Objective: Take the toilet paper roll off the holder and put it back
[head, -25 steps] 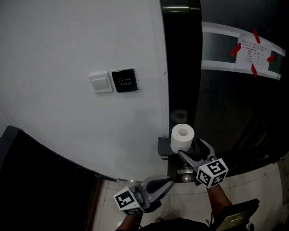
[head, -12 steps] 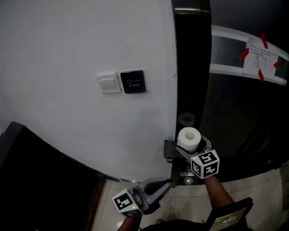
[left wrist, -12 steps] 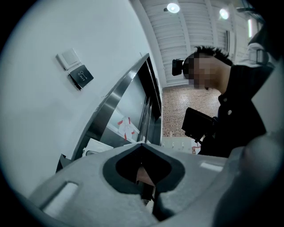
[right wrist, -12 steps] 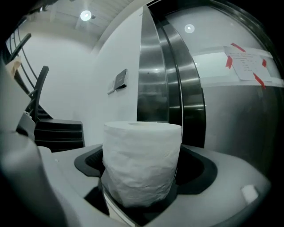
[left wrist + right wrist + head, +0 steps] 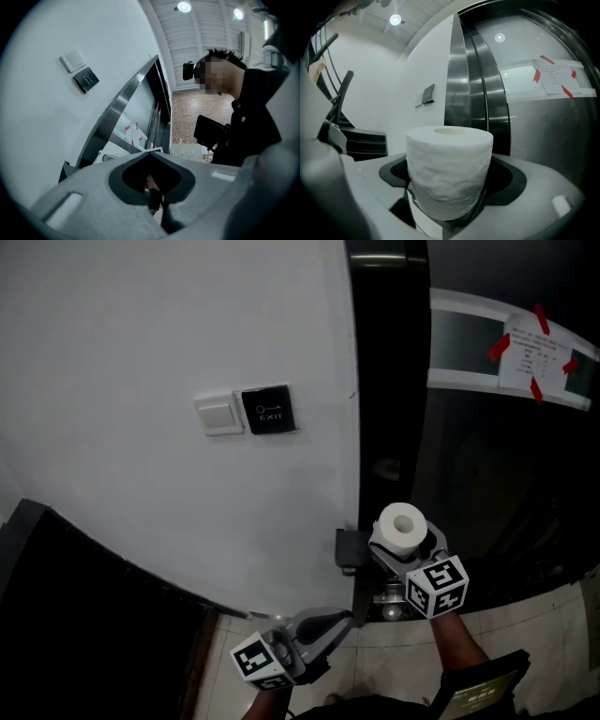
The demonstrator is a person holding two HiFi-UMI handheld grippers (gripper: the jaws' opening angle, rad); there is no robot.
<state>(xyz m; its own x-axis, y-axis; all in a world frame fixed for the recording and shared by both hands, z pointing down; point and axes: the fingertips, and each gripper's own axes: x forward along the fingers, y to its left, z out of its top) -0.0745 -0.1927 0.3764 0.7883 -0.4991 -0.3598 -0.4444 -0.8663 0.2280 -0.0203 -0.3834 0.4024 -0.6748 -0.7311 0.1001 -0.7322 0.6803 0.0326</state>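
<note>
The white toilet paper roll (image 5: 401, 528) stands upright, its hollow core facing up, between the jaws of my right gripper (image 5: 405, 547). In the right gripper view the roll (image 5: 449, 168) fills the gap and both pads press its lower sides. A dark grey holder bracket (image 5: 345, 549) sits on the wall edge just left of the roll, with a chrome part (image 5: 387, 602) below. I cannot tell whether the roll touches the holder. My left gripper (image 5: 336, 622) hangs lower left, shut on nothing, with its jaws (image 5: 152, 157) meeting.
A white wall carries a light switch (image 5: 216, 413) and a black EXIT button (image 5: 267, 410). A dark metal door frame (image 5: 384, 381) rises behind the roll. On the glass to the right is a paper note (image 5: 530, 357) held by red tape. A person (image 5: 243, 117) stands behind the left gripper.
The right gripper and the roll have shifted a little to the right, away from the bracket. The left gripper has stayed low at the left.
</note>
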